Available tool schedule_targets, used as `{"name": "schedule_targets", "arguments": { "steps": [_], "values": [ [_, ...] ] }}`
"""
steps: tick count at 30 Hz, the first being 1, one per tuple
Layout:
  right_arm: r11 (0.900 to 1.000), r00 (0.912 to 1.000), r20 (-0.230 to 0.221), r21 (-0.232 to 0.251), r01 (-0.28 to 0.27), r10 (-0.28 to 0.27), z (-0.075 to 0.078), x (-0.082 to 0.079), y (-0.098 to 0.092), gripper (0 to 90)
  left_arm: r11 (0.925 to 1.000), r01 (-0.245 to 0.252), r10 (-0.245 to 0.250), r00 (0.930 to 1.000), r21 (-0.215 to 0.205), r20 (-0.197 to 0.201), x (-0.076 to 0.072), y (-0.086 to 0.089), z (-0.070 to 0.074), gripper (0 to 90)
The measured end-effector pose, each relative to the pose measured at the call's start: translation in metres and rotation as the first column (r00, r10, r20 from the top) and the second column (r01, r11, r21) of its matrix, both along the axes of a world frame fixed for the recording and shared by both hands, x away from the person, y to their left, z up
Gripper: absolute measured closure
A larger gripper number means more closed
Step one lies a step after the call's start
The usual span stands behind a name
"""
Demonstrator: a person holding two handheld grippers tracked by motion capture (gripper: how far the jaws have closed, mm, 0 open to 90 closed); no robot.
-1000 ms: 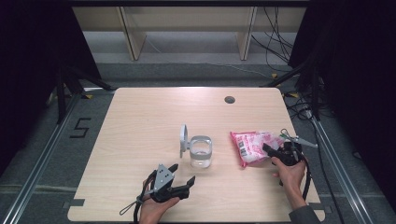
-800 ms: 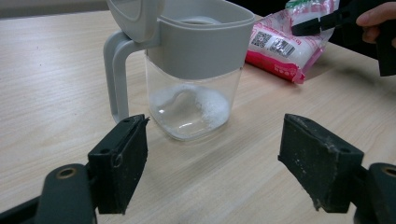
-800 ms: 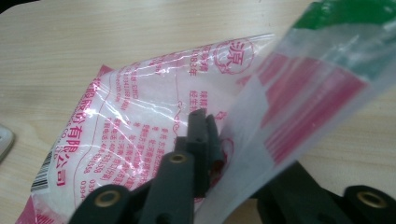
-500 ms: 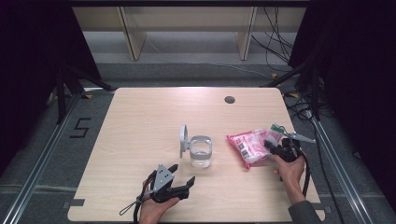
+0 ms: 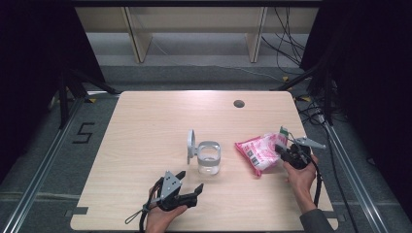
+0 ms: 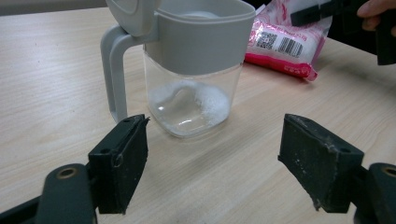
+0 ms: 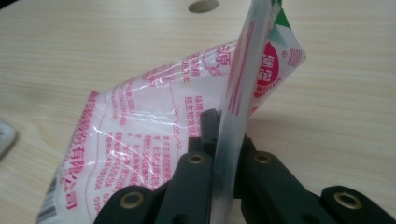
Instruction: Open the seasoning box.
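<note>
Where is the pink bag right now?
In the high view the pink bag lies on the table's right side, right of the clear jar, its edge pinched in the right tool.

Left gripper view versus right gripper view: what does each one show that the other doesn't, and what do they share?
The left gripper view alone gives the clear container with its grey collar and handle, lid flipped up, a little white powder at the bottom, seen between the left gripper's wide-apart jaws.

The right gripper view alone gives the right gripper clamped on the bag's top edge, its jaws having just closed there, plus the round hole in the tabletop.

Both show the pink and white bag and the wooden table.
</note>
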State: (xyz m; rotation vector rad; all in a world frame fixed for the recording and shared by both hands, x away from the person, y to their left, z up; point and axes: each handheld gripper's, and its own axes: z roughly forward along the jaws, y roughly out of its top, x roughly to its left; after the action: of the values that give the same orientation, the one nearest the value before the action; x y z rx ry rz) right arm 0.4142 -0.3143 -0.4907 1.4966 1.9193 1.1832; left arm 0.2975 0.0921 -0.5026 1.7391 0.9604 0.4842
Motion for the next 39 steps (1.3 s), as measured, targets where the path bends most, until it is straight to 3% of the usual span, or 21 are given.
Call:
{"name": "schedule_targets", "arguments": {
  "steps": [1, 3, 4, 5, 6, 7, 13, 14, 15, 18, 20, 22, 23, 25, 27, 28, 31, 33, 35, 36, 39],
  "values": [
    [1.0, 0.9997, 0.013, 0.019, 0.02, -0.02, 0.002, -0.002, 0.004, 90.0, 1.0, 0.001, -0.001, 1.0, -0.003, 0.001, 0.0, -0.001, 0.0, 23.1],
    [1.0, 0.9984, 0.055, -0.01, -0.013, 0.014, 0.009, -0.003, 0.004, 90.0, 1.0, 0.008, -0.008, 1.0, -0.004, 0.003, 0.0, -0.002, 0.0, 23.0],
    [0.999, 0.998, 0.062, 0.038, -0.017, 0.015, 0.012, -0.006, 0.008, 90.0, 1.0, 0.008, -0.008, 1.0, -0.004, 0.003, 0.0, -0.002, 0.0, 22.9],
    [0.999, 0.998, 0.062, 0.038, -0.017, 0.015, 0.012, -0.006, 0.008, 90.0, 0.9999, 0.014, -0.014, 0.9999, -0.008, 0.003, 0.001, -0.003, -0.001, 22.9],
    [0.998, 0.9926, 0.102, 0.011, -0.067, 0.066, 0.021, -0.007, 0.01, 90.0, 0.9998, 0.019, -0.019, 0.9998, 0.004, -0.001, 0.001, -0.004, -0.001, 22.9],
    [0.997, 0.9902, 0.119, -0.003, -0.073, 0.073, 0.026, -0.009, 0.013, 90.0, 0.9998, 0.016, -0.016, 0.9999, 0.012, -0.002, 0.0, -0.005, -0.001, 22.9],
    [0.993, 0.9841, 0.135, -0.012, -0.115, 0.116, 0.041, -0.017, 0.026, 90.0, 0.9996, 0.03, -0.03, 0.9996, 0.003, -0.001, 0.0, -0.011, -0.001, 22.9],
    [0.99, 0.9766, 0.164, -0.017, -0.138, 0.139, 0.045, -0.018, 0.03, 90.0, 0.9992, 0.038, -0.038, 0.9993, 0.012, 0.001, 0.0, -0.011, 0.0, 22.3],
    [0.99, 0.9757, 0.17, -0.02, -0.137, 0.138, 0.047, -0.019, 0.032, 90.0, 0.999, 0.044, -0.043, 0.999, -0.011, 0.005, 0.0, -0.013, 0.0, 21.5],
    [0.986, 0.9679, 0.189, -0.039, -0.161, 0.166, 0.055, -0.021, 0.04, 90.0, 0.9978, 0.065, -0.065, 0.9977, -0.015, 0.017, -0.001, -0.017, 0.0, 20.4],
    [0.983, 0.9661, 0.184, -0.065, -0.172, 0.181, 0.06, -0.024, 0.044, 90.0, 0.9968, 0.079, -0.079, 0.9965, -0.002, 0.028, -0.001, -0.017, 0.001, 20.3],
    [0.974, 0.9558, 0.195, -0.089, -0.207, 0.221, 0.066, -0.024, 0.047, 90.0, 0.9962, 0.084, -0.083, 0.9959, -0.024, 0.037, -0.001, -0.022, 0.002, 20.3],
    [0.974, 0.9544, 0.199, -0.085, -0.209, 0.222, 0.068, -0.024, 0.048, 90.0, 0.995, 0.099, -0.1, 0.9942, 0.013, 0.04, 0.0, -0.024, 0.003, 20.4],
    [0.974, 0.9542, 0.198, -0.073, -0.213, 0.224, 0.071, -0.025, 0.051, 90.0, 0.9944, 0.105, -0.105, 0.9935, 0.016, 0.044, 0.001, -0.027, 0.003, 20.4],
    [0.966, 0.9462, 0.2, -0.088, -0.241, 0.255, 0.079, -0.025, 0.055, 90.0, 0.9933, 0.114, -0.115, 0.9927, 0.018, 0.038, 0.003, -0.032, 0.001, 20.5],
    [0.965, 0.9462, 0.193, -0.084, -0.248, 0.26, 0.082, -0.026, 0.055, 90.0, 0.9927, 0.115, -0.116, 0.9927, 0.037, 0.034, 0.003, -0.033, 0.0, 20.9],
    [0.954, 0.9311, 0.207, -0.069, -0.292, 0.3, 0.091, -0.025, 0.056, 90.0, 0.9911, 0.123, -0.125, 0.9915, 0.051, 0.036, 0.004, -0.041, -0.002, 22.2],
    [0.951, 0.9306, 0.197, -0.085, -0.297, 0.308, 0.098, -0.028, 0.059, 90.0, 0.9903, 0.128, -0.129, 0.9912, 0.054, 0.029, 0.003, -0.046, -0.002, 23.5],
    [0.942, 0.9256, 0.181, -0.116, -0.316, 0.333, 0.106, -0.032, 0.06, 90.0, 0.9889, 0.129, -0.131, 0.9909, 0.074, 0.027, 0.004, -0.05, -0.002, 24.4],
    [0.936, 0.9181, 0.193, -0.131, -0.326, 0.346, 0.109, -0.033, 0.06, 90.0, 0.9885, 0.138, -0.14, 0.9898, 0.063, 0.027, 0.005, -0.053, -0.003, 24.7],
    [0.93, 0.9093, 0.2, -0.11, -0.349, 0.365, 0.119, -0.039, 0.062, 90.0, 0.9878, 0.145, -0.147, 0.9887, 0.056, 0.028, 0.007, -0.064, -0.003, 25.3]
  ]
}}
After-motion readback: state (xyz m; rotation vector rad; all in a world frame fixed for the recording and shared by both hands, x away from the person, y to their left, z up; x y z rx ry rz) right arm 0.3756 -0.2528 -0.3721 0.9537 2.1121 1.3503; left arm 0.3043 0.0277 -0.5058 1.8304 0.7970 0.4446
